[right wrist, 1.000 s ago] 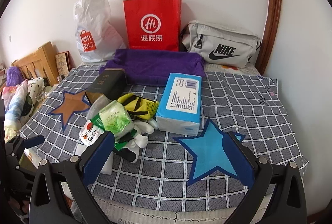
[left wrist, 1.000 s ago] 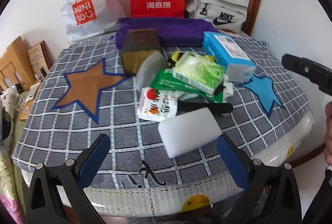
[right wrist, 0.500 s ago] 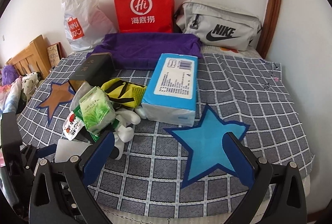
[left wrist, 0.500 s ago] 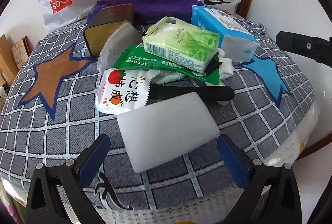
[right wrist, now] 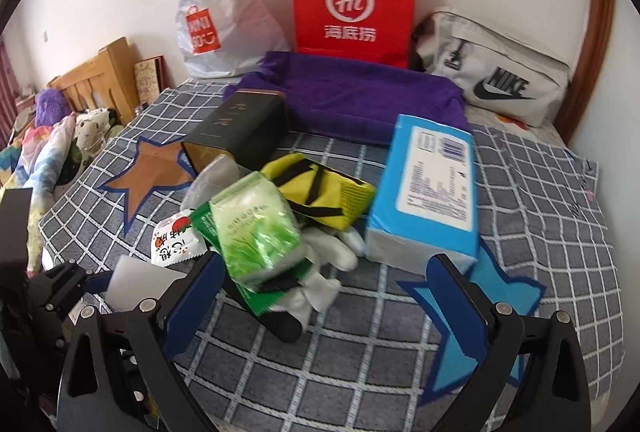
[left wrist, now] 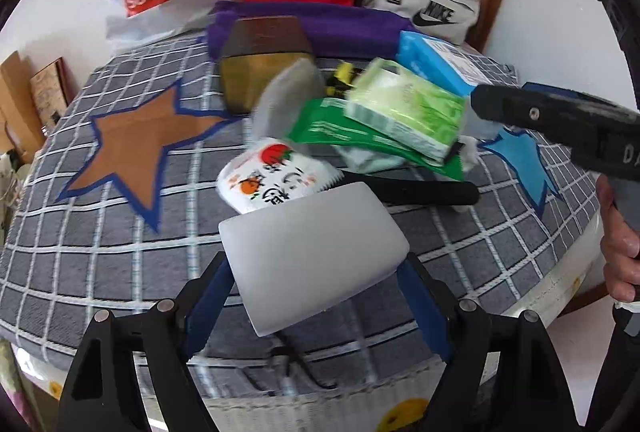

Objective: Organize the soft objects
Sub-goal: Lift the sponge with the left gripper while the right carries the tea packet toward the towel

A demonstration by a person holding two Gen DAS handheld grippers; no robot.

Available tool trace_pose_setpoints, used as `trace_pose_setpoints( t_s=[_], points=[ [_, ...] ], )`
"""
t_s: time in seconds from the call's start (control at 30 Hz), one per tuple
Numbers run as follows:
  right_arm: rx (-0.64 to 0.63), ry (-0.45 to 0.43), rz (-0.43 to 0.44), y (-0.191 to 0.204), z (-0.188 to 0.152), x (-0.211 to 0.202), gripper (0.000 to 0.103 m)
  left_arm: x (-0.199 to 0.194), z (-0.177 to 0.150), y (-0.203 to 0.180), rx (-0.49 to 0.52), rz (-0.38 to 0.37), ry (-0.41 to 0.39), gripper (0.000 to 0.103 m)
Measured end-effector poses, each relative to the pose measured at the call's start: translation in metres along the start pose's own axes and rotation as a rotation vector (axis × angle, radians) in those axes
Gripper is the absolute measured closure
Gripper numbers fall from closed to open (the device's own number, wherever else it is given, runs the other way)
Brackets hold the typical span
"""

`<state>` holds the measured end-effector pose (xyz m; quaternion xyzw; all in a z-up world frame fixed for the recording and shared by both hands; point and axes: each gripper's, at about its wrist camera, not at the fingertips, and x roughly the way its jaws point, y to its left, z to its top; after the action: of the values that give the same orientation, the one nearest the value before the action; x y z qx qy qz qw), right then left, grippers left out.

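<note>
A white sponge block [left wrist: 312, 252] lies near the front edge of the checked bedspread [left wrist: 100, 232]. My left gripper [left wrist: 314, 272] is closing on it, and its blue pads [left wrist: 208, 308] touch the block's two sides. Behind it sits a pile: a white snack packet [left wrist: 272, 184], a green tissue pack [right wrist: 256, 232], a yellow pouch [right wrist: 324, 192], white gloves [right wrist: 332, 252] and a blue tissue box [right wrist: 428, 192]. My right gripper [right wrist: 324, 264] hangs open over the near side of that pile, holding nothing. Its left finger is beside the green pack.
A purple towel [right wrist: 352, 92], a dark tin box [right wrist: 240, 128], a red paper bag [right wrist: 352, 0], a white plastic bag [right wrist: 216, 12] and a grey waist bag [right wrist: 496, 72] stand at the back. The left gripper's frame [right wrist: 52, 296] shows low on the left. A hand [left wrist: 620, 244] holds the right gripper.
The left gripper sank toward the white sponge and its jaws narrowed onto it. The right gripper moved forward and down toward the pile, still open.
</note>
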<state>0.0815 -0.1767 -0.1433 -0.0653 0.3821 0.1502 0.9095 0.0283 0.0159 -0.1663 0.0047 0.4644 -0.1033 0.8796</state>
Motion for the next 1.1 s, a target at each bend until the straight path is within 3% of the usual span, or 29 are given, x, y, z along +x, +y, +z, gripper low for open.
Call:
trace_pose_setpoints(
  t_s=[0.17, 0.33, 0.4, 0.47, 0.8, 1.1],
  points=[
    [-0.058, 0.027, 0.043, 0.019, 0.006, 0.024, 0.014, -0.003, 0.003, 0.029, -0.052, 0.039, 0.000, 0.021],
    [-0.074, 0.050, 0.041, 0.025, 0.008, 0.044, 0.017, -0.002, 0.007, 0.043, -0.079, 0.043, 0.003, 0.021],
    [-0.088, 0.066, 0.040, 0.026, 0.008, 0.050, 0.026, -0.003, 0.008, 0.048, -0.090, 0.034, 0.005, 0.021],
    [-0.083, 0.067, 0.069, 0.025, 0.007, 0.048, 0.045, -0.005, 0.009, 0.053, -0.097, 0.030, 0.000, 0.021],
    [-0.024, -0.031, 0.057, -0.005, -0.007, -0.003, 0.047, -0.016, 0.008, 0.050, -0.105, 0.009, -0.005, 0.021],
    [0.074, -0.001, -0.026, -0.062, -0.053, -0.022, 0.047, -0.030, 0.007, 0.030, -0.088, 0.007, -0.030, 0.021]
  ],
)
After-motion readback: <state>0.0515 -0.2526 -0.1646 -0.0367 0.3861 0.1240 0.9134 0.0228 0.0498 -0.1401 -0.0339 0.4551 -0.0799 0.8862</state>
